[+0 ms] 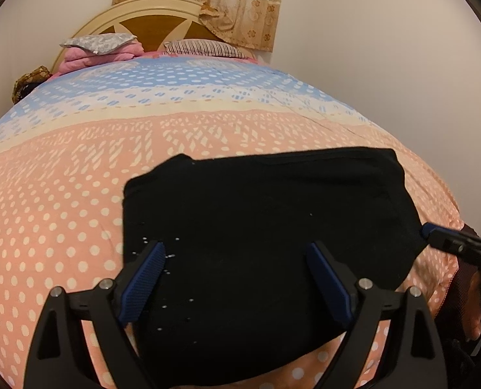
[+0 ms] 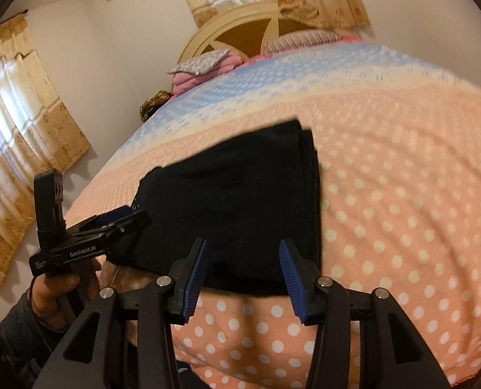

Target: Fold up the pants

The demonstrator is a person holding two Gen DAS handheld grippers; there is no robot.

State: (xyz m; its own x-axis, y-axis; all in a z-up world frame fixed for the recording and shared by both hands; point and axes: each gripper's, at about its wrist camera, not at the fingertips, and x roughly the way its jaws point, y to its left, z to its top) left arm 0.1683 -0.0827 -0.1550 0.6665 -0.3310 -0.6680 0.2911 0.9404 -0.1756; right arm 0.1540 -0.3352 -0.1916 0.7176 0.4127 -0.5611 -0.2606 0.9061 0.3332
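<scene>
Nearest to me in the left wrist view, my left gripper has black arms and blue ribbed pads. Its jaws stand wide apart above the folded black fabric pants, and I cannot see them pressing on the cloth.

In the right wrist view, my right gripper has its jaws at a middling gap over the near edge of the pants. The blue pads sit either side of that edge, and nothing appears pinched between them.

The pants lie as a compact dark rectangle on the peach quilted bedspread with white dots, close to the near edge of the bed. A stacked folded edge shows along their right side in the right wrist view.

Left of the pants in that view, a hand grips the handle of the left gripper.

Beyond the pants, the bedspread turns to a pale blue band. Farther still lie a grey patterned pillow on pink bedding, a cream and brown wooden headboard and beige floral curtains.
</scene>
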